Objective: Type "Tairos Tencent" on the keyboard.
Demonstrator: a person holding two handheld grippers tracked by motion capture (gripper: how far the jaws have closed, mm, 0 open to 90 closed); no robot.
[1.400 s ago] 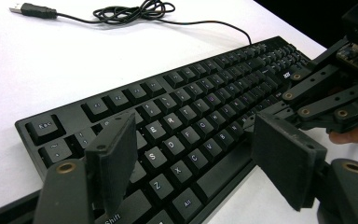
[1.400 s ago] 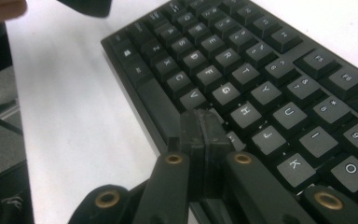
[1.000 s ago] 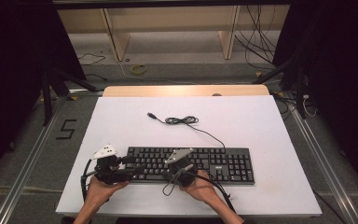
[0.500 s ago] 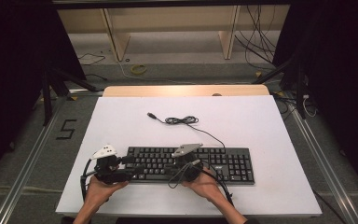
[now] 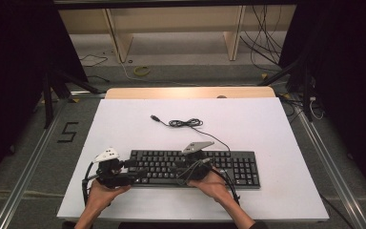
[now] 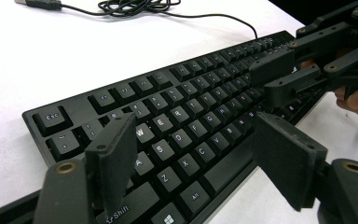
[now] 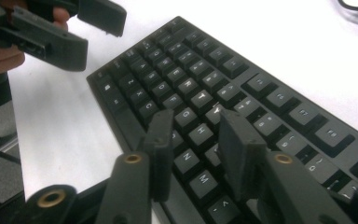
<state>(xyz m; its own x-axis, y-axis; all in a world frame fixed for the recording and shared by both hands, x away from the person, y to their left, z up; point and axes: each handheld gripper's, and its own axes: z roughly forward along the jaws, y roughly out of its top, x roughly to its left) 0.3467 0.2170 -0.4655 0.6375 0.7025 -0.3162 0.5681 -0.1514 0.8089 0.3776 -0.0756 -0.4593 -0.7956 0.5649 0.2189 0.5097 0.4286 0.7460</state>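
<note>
Since the earlier frame, we note the right gripper [image 5: 177,168] has drawn slightly rightward along the keyboard [image 5: 228,164], its jaws having just been opening; they stand parted above the letter keys, nothing between them. We find the left gripper [image 5: 134,169] released too, jaws wide over the keyboard's left end. We record the keyboard on the white table [image 5: 276,124], near edge. Beyond the keyboard lies its coiled cable [image 5: 185,123].

The keyboard [image 5: 195,167] lies across the near part of the desk [image 5: 124,124]. Behind it a coiled cable [image 5: 183,123] is in the way. The left and right sides of the desk are bare and free to cross.
</note>
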